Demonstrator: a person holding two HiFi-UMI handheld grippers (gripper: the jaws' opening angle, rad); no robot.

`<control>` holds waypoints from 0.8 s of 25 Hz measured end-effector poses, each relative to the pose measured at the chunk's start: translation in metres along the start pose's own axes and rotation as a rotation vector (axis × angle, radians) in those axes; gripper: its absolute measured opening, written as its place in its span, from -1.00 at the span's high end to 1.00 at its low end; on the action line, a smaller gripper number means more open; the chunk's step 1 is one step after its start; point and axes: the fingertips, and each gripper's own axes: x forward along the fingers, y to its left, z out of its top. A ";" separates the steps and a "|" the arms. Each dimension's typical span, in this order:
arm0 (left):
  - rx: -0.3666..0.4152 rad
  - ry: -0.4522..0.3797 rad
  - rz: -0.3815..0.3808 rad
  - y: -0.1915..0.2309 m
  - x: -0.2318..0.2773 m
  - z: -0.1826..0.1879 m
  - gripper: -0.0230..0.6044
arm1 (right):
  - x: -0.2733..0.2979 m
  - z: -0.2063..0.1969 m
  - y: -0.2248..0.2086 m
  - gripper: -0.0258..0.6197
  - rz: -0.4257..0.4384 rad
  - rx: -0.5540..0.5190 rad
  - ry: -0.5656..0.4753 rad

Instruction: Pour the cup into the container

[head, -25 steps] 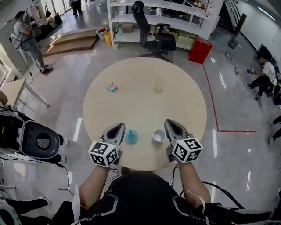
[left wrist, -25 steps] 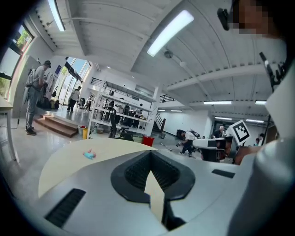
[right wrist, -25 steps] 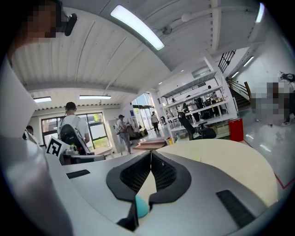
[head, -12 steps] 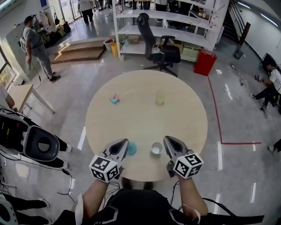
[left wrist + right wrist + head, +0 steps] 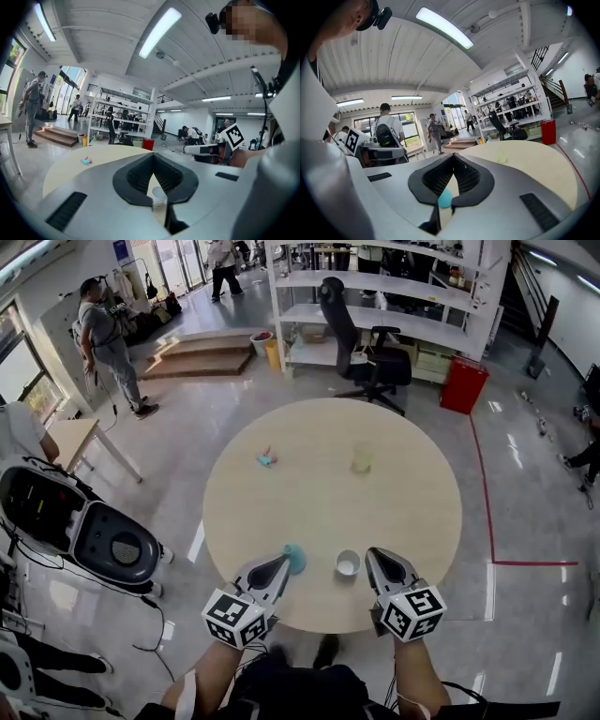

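One white cup is standing upright close to the near edge of the table, untouched, between the two grippers. A teal vessel is sitting left of it, just beside the tip of the left gripper. Both grippers are drawing back toward the near edge compared with a second ago. The right gripper is keeping its jaws closed on nothing, and the left likewise. Reading: no grasp yet, pouring not begun.

The left tool and right tool have pulled back toward the table's near edge.
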 end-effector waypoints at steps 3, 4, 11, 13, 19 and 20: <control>0.007 -0.014 -0.012 -0.008 -0.016 0.000 0.93 | -0.011 0.003 0.020 0.90 0.000 -0.018 -0.011; 0.006 -0.019 -0.018 -0.009 -0.022 0.000 0.93 | -0.014 0.004 0.028 0.90 0.000 -0.029 -0.015; 0.019 -0.035 -0.054 -0.009 -0.095 -0.010 0.93 | -0.043 -0.009 0.104 0.90 -0.006 -0.015 -0.043; 0.021 -0.033 -0.064 -0.007 -0.118 -0.021 0.93 | -0.051 -0.021 0.127 0.90 -0.017 -0.025 -0.042; -0.036 -0.021 -0.109 -0.021 -0.168 -0.059 0.93 | -0.090 -0.052 0.176 0.90 -0.065 -0.043 -0.006; -0.050 -0.016 -0.113 -0.024 -0.172 -0.067 0.93 | -0.097 -0.058 0.180 0.90 -0.071 -0.045 -0.004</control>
